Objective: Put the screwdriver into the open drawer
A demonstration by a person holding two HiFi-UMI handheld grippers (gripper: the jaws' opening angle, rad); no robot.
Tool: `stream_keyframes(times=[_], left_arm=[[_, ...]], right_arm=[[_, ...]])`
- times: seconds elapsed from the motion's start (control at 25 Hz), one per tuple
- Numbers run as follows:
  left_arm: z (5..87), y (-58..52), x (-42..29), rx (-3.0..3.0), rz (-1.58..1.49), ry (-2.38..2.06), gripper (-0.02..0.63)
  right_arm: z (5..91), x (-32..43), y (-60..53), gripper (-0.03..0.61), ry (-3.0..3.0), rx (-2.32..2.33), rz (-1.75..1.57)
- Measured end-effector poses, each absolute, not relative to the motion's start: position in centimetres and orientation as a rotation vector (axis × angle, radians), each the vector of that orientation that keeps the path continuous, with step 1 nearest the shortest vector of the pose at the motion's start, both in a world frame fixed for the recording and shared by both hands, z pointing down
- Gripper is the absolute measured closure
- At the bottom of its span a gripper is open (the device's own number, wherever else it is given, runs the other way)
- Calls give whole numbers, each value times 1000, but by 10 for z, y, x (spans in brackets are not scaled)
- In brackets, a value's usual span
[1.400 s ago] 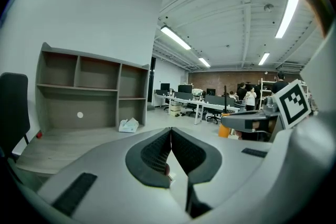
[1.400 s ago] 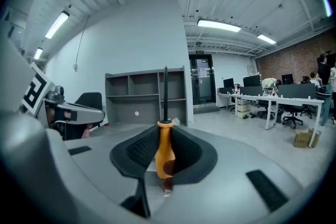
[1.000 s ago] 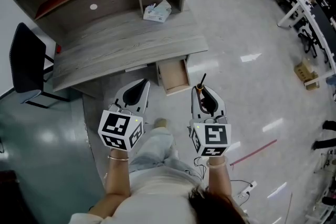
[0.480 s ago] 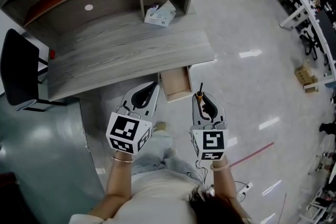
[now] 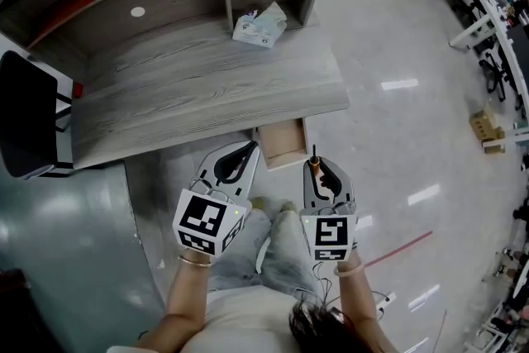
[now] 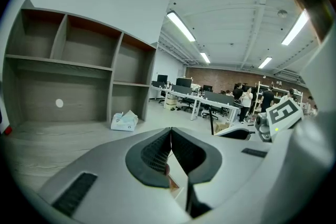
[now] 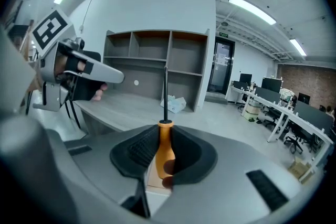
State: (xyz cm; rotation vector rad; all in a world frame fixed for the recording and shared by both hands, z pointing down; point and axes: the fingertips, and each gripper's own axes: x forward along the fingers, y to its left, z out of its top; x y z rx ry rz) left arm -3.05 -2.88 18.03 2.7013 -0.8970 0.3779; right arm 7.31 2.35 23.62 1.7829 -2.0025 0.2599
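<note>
Closer to the drawer, the screwdriver points forward.

Bright, even indoor light. Ceiling tube lights show in both my gripper views, blown out white. White glare patches on the glossy floor in the head view. Soft shadow under the front edge of the desk. Both gripper views are heavy fisheye: black vignette corners, shelves bowed. My left gripper is soft up close, and the far office is slightly soft. Head view is sharp, curved at the edges.
</note>
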Motion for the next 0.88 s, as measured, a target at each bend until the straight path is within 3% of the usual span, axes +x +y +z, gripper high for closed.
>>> stream_keyframes(times=[0.88], left_arm=[[251, -76, -62, 2406, 310, -1321, 597]], right_arm=[[370, 98, -19, 494, -2032, 1408, 210]])
